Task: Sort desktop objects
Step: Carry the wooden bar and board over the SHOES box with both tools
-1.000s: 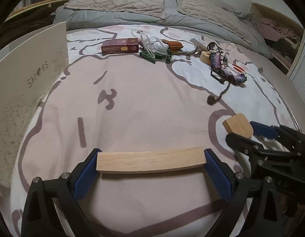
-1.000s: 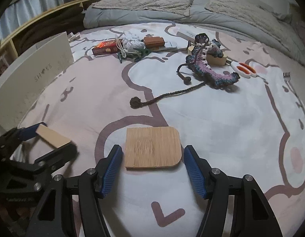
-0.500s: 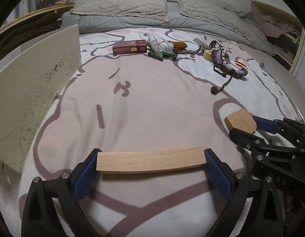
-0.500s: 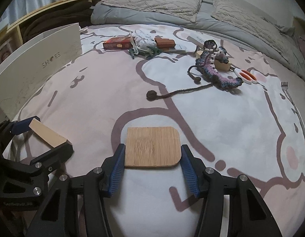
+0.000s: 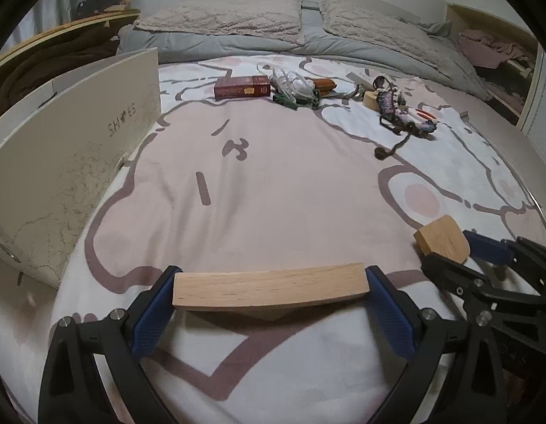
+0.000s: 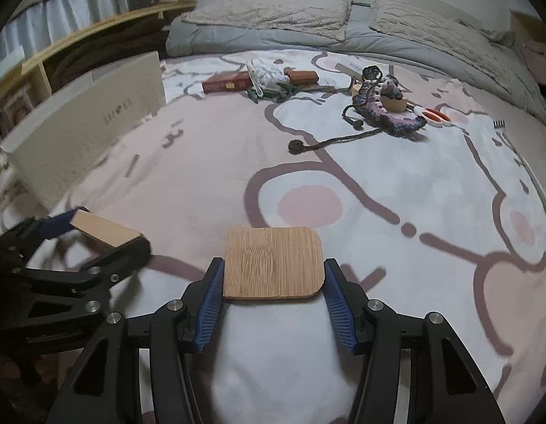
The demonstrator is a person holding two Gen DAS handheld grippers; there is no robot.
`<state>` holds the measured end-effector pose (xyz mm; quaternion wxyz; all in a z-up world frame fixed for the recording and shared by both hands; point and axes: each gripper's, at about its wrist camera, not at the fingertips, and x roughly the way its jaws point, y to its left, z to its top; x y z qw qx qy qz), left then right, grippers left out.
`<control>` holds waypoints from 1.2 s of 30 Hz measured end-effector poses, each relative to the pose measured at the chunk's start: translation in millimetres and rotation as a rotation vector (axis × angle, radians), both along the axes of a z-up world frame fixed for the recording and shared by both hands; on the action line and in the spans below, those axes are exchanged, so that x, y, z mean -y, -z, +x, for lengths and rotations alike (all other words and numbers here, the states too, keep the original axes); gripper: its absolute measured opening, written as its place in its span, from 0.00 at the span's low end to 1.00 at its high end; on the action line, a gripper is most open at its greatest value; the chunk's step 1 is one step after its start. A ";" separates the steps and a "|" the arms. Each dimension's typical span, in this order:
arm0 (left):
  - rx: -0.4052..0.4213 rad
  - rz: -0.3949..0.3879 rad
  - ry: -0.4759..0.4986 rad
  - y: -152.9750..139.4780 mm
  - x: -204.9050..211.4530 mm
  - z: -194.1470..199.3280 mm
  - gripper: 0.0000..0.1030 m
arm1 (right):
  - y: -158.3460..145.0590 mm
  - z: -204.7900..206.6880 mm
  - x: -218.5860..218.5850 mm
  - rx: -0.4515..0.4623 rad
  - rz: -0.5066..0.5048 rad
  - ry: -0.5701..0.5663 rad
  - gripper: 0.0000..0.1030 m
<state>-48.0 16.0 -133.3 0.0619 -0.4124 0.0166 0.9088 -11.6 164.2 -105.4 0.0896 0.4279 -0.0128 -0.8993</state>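
Nearest in the left wrist view, the left gripper (image 5: 269,291) is clamped on a pale wooden block (image 5: 269,285), its blue pads pressed against the two short ends, jaws spread wide. Nearest in the right wrist view, the right gripper (image 6: 273,286) is clamped on a flat bamboo board (image 6: 273,263) with rounded corners, pads against its side edges, jaws set narrower. Each view also catches the other tool at its edge — the bamboo board seen end-on at the right of the left view, the block at the left of the right view. Both pieces are held above the patterned bedspread (image 5: 280,190).

To the left stands a white shoebox (image 5: 71,162) on the bedspread; only its outer wall shows, so its contents cannot be told.

Farther off lie a dark cord with knotted ends (image 6: 329,139) leading to a purple crocheted piece (image 6: 389,113), orange-handled scissors (image 6: 433,116) and a comb (image 6: 499,124) — the comb clearer in the right view. Beyond sit a red box (image 5: 242,86), a white bundle of cord (image 5: 290,81) and green clips (image 5: 290,100).
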 end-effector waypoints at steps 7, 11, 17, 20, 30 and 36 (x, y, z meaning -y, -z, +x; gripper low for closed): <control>-0.052 0.033 0.012 -22.1 5.8 10.4 0.98 | -20.2 14.4 1.5 -0.043 -0.028 0.019 0.54; -0.088 0.036 0.014 -35.1 9.8 14.6 0.98 | -33.7 18.2 0.7 -0.074 -0.036 0.036 0.54; -0.155 0.034 0.002 -59.7 20.4 14.6 0.98 | -52.7 19.2 -2.1 -0.116 -0.067 0.056 0.54; -0.198 0.020 -0.004 -73.3 24.8 15.4 0.98 | -62.3 17.3 -0.5 -0.137 -0.084 0.060 0.54; -0.287 0.009 -0.035 -108.8 53.8 16.7 0.98 | -89.3 1.5 13.2 -0.188 -0.178 0.040 0.54; -0.320 -0.016 -0.091 -124.6 88.8 10.2 0.98 | -99.7 -8.5 36.6 -0.201 -0.194 -0.003 0.54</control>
